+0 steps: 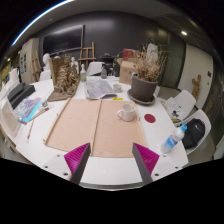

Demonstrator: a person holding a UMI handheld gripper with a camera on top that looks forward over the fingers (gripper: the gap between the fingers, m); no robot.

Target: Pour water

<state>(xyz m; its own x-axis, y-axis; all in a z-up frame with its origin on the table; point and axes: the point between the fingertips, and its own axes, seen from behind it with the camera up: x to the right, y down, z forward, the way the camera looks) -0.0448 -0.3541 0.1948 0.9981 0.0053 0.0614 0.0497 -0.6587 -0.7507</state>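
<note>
Claw (110, 160) open & empty; clear plastic water bottle w/ blue cap (174, 138) stands upright off to its right, white ceramic mug (127, 112) ahead on white surface (160, 125).

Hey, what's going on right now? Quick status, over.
Claw open, holding nothing. Water bottle stands on the table, off beside the right finger, untouched. White cup sits ahead on the wooden boards. Nothing in the way.

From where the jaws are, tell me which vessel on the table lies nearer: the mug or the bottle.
The bottle, just beyond the right finger at the table's edge. The white mug stands farther off, past the boards and more central. The jaws are open and empty.
</note>
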